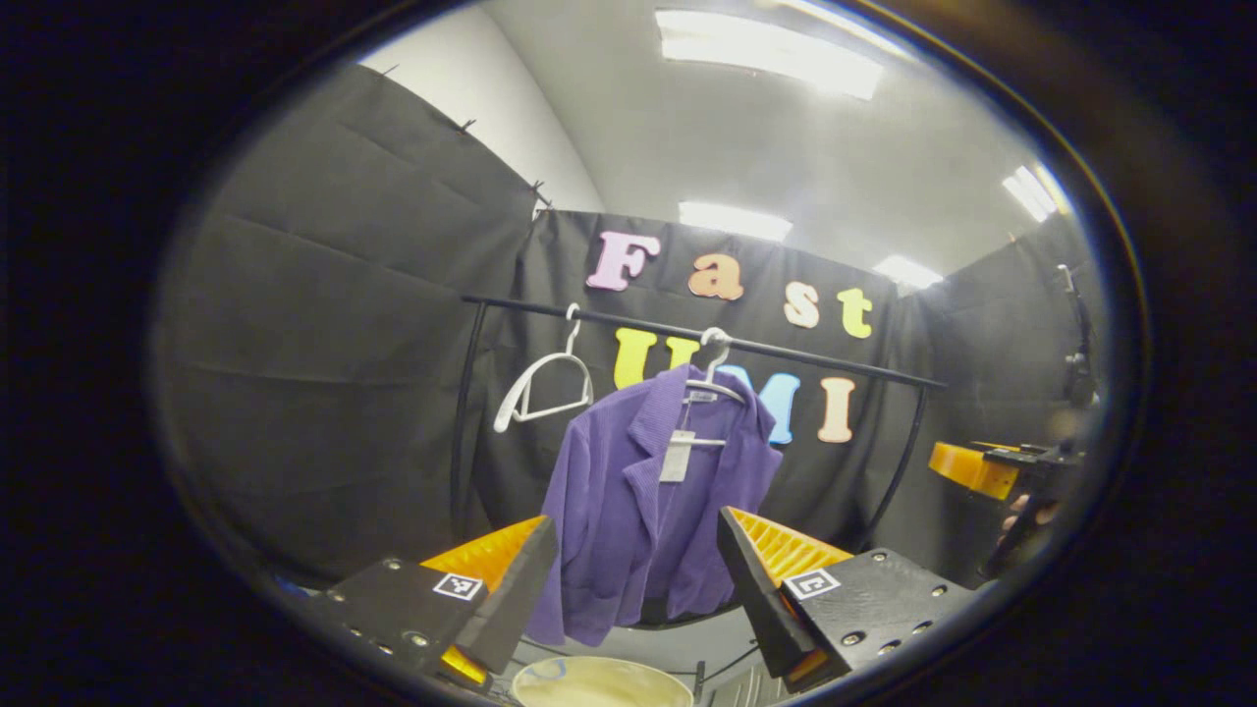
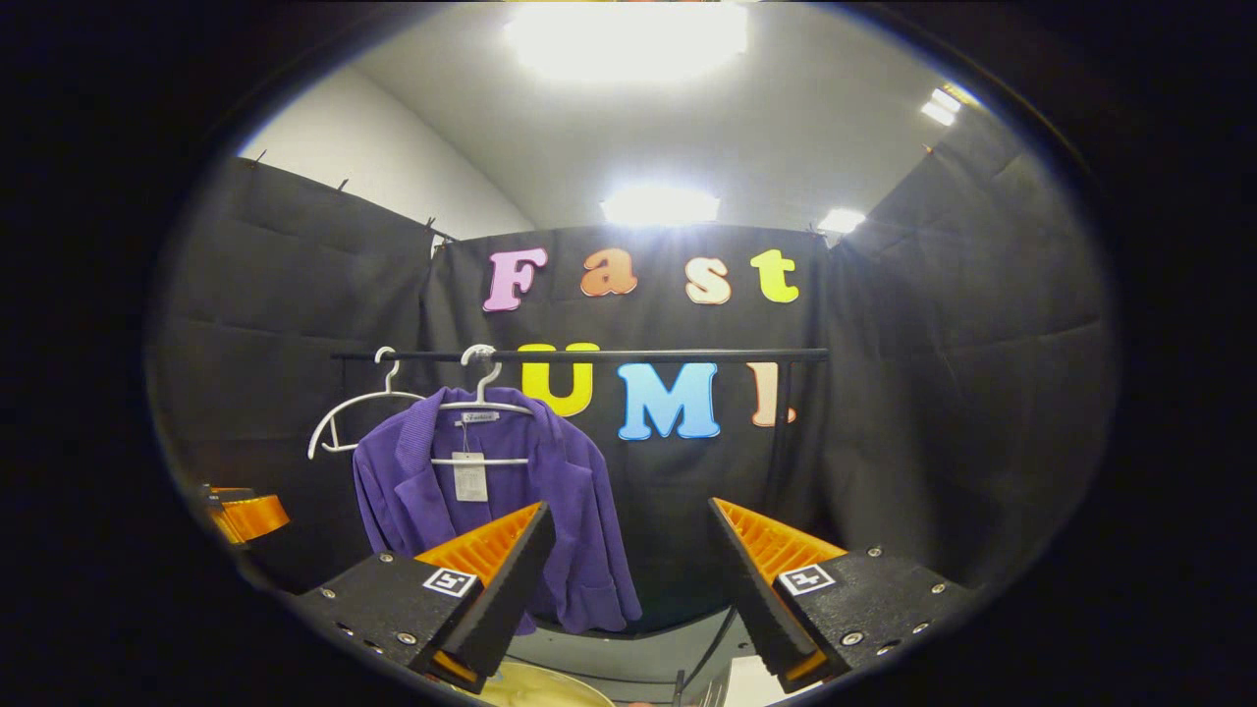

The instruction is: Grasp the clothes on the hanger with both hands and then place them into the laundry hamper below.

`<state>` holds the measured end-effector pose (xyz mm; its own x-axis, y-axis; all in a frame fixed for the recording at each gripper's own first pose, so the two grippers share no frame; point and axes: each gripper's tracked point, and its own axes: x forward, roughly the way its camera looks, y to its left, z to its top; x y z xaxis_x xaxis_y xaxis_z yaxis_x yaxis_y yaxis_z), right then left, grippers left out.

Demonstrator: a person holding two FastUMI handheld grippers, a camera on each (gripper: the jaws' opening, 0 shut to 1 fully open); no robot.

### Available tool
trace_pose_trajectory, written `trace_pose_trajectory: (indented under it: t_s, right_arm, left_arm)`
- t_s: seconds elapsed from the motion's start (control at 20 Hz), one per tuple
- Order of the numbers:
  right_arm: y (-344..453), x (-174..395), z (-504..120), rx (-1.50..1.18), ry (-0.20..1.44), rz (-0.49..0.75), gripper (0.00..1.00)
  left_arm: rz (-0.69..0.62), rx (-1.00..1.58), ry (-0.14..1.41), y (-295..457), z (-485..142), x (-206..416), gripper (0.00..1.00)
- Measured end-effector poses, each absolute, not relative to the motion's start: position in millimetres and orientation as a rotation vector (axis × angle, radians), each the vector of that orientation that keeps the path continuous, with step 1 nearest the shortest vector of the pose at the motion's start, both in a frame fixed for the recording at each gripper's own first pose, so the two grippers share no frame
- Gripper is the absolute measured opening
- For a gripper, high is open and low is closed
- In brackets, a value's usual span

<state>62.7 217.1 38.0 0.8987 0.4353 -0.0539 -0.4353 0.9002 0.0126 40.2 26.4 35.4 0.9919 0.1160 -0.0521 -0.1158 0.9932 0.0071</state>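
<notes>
A purple jacket [image 1: 643, 501] hangs on a white hanger [image 1: 715, 385] from the black rail [image 1: 815, 361]; it carries a paper tag. My left gripper [image 1: 636, 555] stands open in front of it, short of the cloth, the jacket showing between its orange fingers. In the right gripper view the same purple jacket [image 2: 491, 496] hangs left of centre, and my right gripper [image 2: 628, 550] is open, farther back and to the jacket's right. The hamper's pale round rim [image 1: 601, 678] lies low between the left fingers, and the hamper rim [image 2: 540, 687] peeks in at the bottom. The other gripper [image 1: 982, 469] shows at far right, held by a hand.
An empty white hanger [image 1: 542, 388] hangs on the rail left of the jacket; the empty hanger [image 2: 358, 412] is beside the jacket too. The rack's black uprights [image 1: 462, 432] stand at both ends. The left gripper [image 2: 241, 513] shows at the far left edge.
</notes>
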Motion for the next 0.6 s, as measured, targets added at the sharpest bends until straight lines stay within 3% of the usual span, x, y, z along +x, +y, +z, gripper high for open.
trace_pose_trajectory:
  t_s: [0.45,0.5,0.6]
  right_arm:
    - [309.0,161.6,8.6,0.113,0.172,0.578,0.95]
    - [316.4,176.0,4.2,0.113,0.178,0.585,0.95]
    - [335.2,201.1,-7.3,0.121,0.198,0.611,0.95]
  left_arm:
    - [0.201,0.103,0.036,20.5,39.0,127.7,0.98]
    - [0.215,0.113,0.043,19.9,36.5,140.4,0.9]
    - [0.26,0.136,0.054,21.6,28.8,169.1,0.94]
